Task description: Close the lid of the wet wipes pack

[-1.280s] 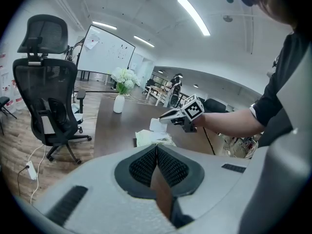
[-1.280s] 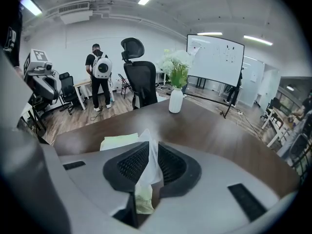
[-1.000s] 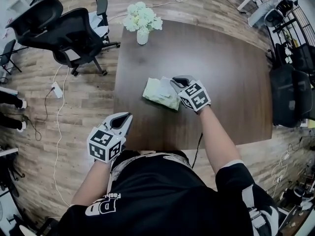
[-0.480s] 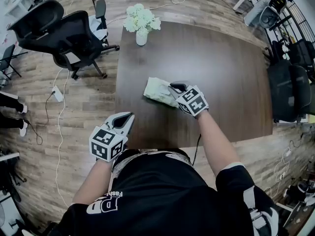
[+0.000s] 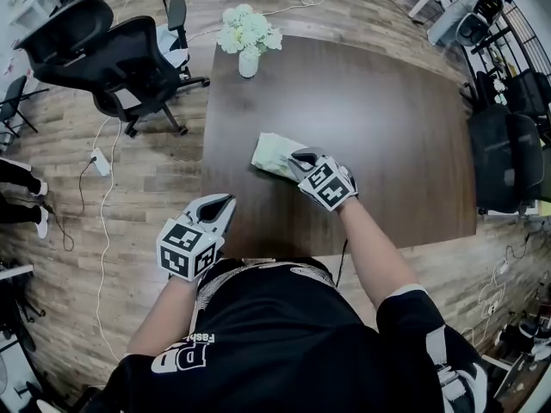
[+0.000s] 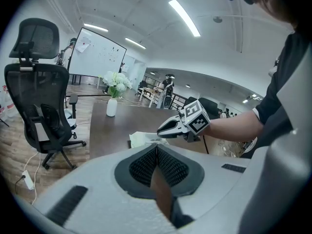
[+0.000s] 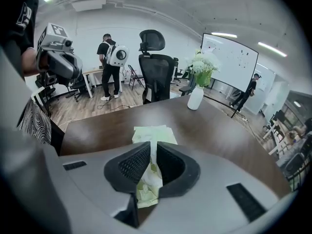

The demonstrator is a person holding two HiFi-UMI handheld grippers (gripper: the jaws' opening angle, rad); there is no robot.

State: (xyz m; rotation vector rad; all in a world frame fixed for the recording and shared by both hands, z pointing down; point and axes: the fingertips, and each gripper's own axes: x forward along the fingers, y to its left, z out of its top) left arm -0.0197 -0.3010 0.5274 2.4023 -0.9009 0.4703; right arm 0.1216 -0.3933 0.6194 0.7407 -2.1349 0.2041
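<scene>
Dark wooden table (image 5: 387,127) carries the wet wipes pack (image 5: 271,153) toward its 9 o'clock edge. The right gripper (image 5: 303,157), at the pack's 4 o'clock, nips the white lid (image 7: 149,172). The left gripper (image 5: 220,203) is pressed together, empty. Best lay the lid flat, then press its seal.

The dark brown desk (image 5: 387,127) fills the middle of the head view, standing on a wood-plank floor (image 5: 146,170). A pale green wet wipes pack (image 5: 271,153) lies on it left of centre. A white vase (image 5: 249,64) of white flowers (image 5: 248,31) stands at the desk's upper left corner, well apart from the pack.
</scene>
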